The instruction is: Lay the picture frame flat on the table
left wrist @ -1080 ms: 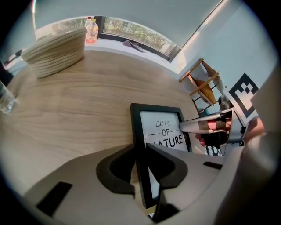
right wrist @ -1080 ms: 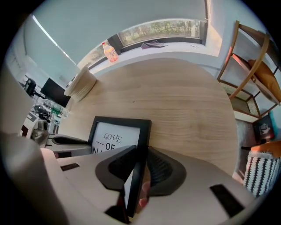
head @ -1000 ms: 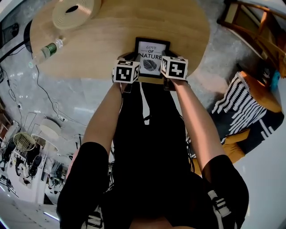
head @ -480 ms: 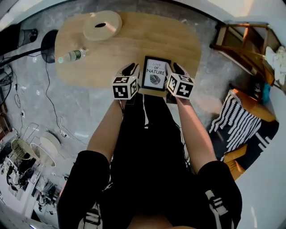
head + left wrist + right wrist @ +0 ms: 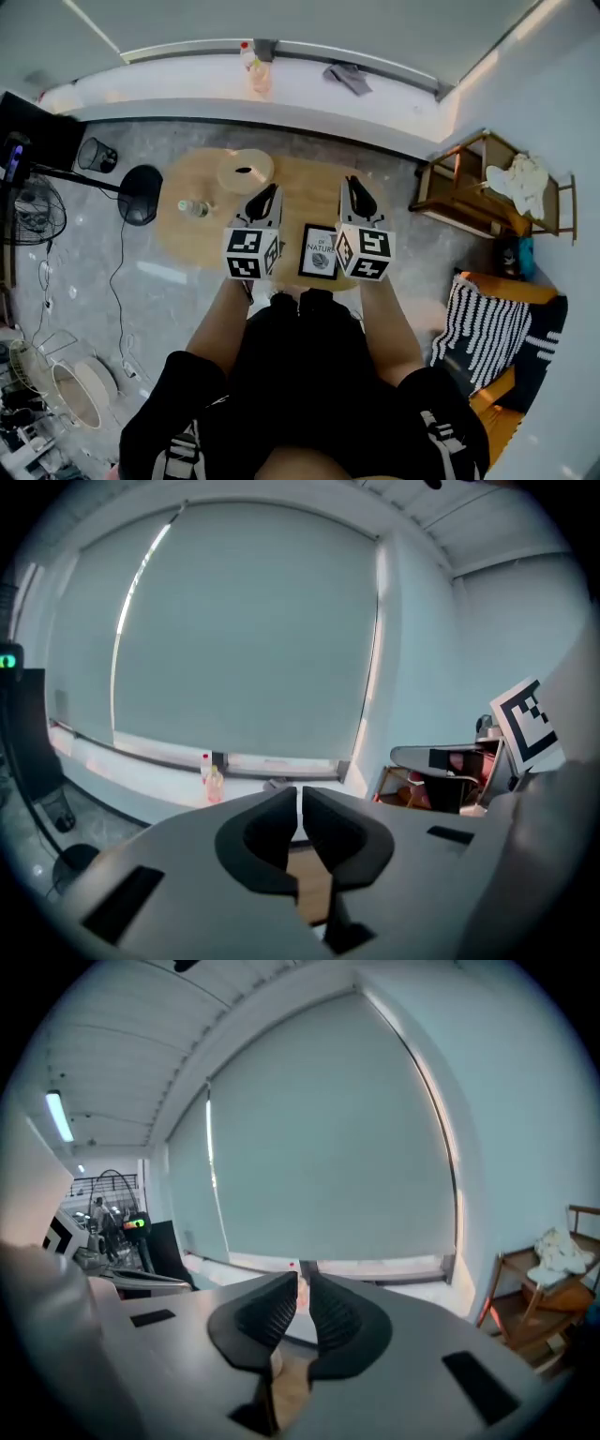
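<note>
The black picture frame with a leaf print lies flat, face up, near the front edge of the oval wooden table, far below me. Both grippers are lifted high above it and point toward the far window wall. My left gripper is up and to the frame's left, its jaws together and empty. Up and to the frame's right is my right gripper. Its jaws have just been closing and stand a narrow gap apart with nothing between them.
A pale round coil and a clear bottle lie on the table's left half. A black round stand base sits left of the table, a wooden shelf to the right, and a striped cushion at the lower right.
Both grippers have risen from the frame's two sides and tilted up toward level. The head view has climbed too, so the table looks smaller. The frame stays flat on the table.
</note>
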A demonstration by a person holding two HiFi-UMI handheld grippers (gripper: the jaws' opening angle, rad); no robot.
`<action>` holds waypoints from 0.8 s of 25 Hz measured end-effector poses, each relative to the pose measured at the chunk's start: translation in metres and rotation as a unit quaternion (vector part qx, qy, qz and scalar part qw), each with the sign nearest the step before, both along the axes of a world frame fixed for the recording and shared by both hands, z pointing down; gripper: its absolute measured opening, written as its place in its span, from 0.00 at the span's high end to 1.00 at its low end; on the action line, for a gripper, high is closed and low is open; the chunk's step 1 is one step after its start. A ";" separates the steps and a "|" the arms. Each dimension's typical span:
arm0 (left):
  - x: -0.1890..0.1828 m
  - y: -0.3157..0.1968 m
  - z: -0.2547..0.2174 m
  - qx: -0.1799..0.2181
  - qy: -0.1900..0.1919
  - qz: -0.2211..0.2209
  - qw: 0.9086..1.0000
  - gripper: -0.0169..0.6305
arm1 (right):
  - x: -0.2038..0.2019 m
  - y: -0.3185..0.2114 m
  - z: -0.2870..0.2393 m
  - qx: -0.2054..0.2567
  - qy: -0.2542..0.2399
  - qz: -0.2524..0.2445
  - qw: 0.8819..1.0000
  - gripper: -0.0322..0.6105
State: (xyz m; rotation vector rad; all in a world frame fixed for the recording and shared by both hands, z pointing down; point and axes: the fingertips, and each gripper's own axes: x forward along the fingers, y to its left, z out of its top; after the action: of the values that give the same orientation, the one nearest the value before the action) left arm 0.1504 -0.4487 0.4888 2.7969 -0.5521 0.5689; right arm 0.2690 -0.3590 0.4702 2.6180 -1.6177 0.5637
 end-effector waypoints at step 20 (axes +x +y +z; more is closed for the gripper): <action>-0.050 0.015 -0.221 0.167 0.090 -0.030 0.981 0.94 | -0.047 0.033 -0.223 0.136 0.124 0.004 0.983 0.93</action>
State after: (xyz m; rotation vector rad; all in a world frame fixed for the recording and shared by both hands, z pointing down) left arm 0.1000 -0.4335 0.2676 3.0882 -0.7512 0.2226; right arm 0.2217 -0.3258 0.2475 2.7411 -1.7097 0.0097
